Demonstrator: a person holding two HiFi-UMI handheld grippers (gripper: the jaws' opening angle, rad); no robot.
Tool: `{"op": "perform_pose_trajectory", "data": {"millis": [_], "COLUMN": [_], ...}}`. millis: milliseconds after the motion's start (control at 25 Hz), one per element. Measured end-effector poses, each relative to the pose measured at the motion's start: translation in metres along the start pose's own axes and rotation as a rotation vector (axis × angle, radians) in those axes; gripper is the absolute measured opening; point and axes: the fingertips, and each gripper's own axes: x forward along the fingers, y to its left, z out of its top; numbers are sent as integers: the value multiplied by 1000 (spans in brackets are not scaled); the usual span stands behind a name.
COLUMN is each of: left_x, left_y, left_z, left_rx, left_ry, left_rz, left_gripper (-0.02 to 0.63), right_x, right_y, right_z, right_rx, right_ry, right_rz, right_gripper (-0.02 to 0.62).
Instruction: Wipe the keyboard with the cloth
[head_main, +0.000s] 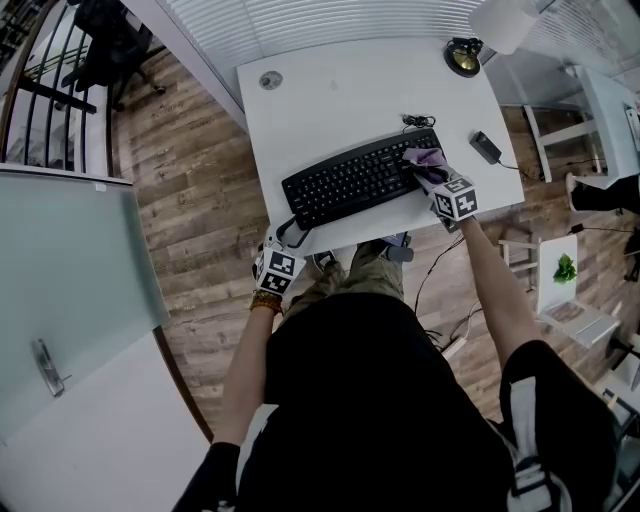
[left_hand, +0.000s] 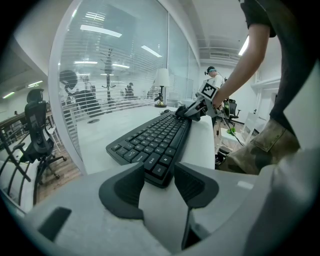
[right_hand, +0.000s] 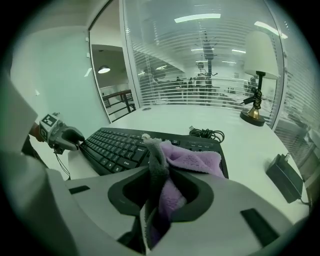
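Okay, right tool was clamped on the purple cloth, which sat bunched over the keyboard's right end. Left tool gripped the keyboard's left corner, close to the table's front edge. Cloth looked soft and floppy, so I judged a bunched hold best. Keyboard seemed light and might slide. Open table lay behind it, with a coiled cable just beyond.
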Motion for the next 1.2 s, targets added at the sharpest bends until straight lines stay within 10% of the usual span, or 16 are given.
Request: {"op": "perform_pose_trajectory", "data": {"millis": [1200], "left_x": [0], "left_y": [-1], "left_z": [-2], "left_rx": [2], "left_ry": [-6], "left_rz": [10], "left_gripper": [190], "right_x": [39], "right_y": [129], "right_z": [20], "right_rx": [-112], "right_ry": [47], "right_rz": [271], "right_gripper": [92]}}
